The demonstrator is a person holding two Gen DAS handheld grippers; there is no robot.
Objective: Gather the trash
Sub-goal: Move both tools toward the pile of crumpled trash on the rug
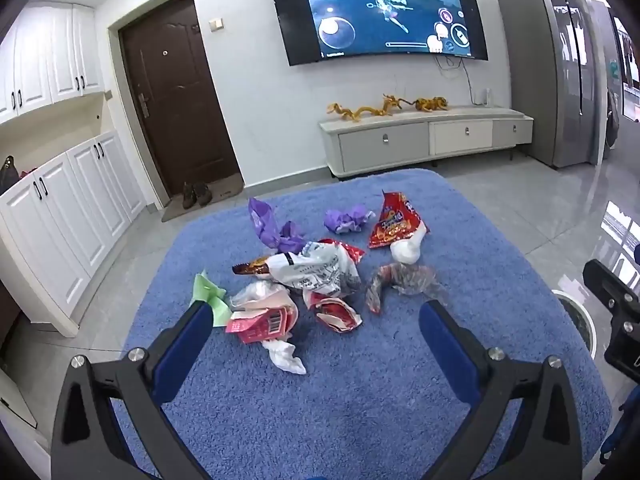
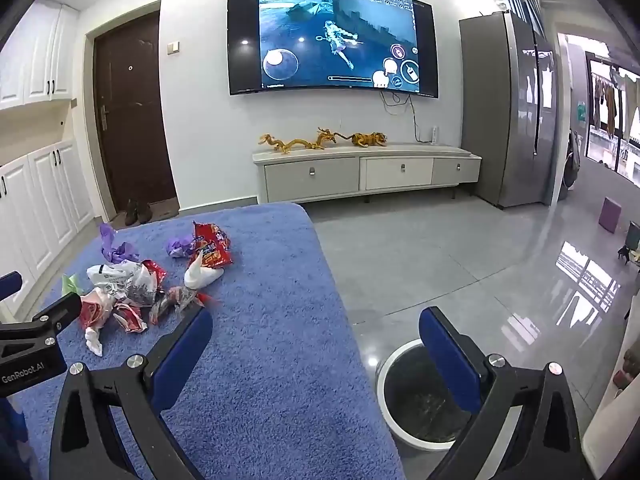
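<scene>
Left wrist view: the left gripper [image 1: 316, 316] hangs spread wide, gripping nothing, over a heap of trash [image 1: 316, 276] in the middle of the blue rug [image 1: 360, 408].

Right wrist view: the right gripper [image 2: 316, 328] gapes empty above the rug's right edge; the white bin [image 2: 390, 364] stands just beside that edge.

Wall TV [image 2: 332, 38] showing game, gold dragon figurines [image 2: 296, 143] on TV cabinet [image 2: 360, 174], brown door [image 1: 176, 92], shoes [image 1: 197, 194] on doormat, grey fridge [image 2: 508, 112].
</scene>
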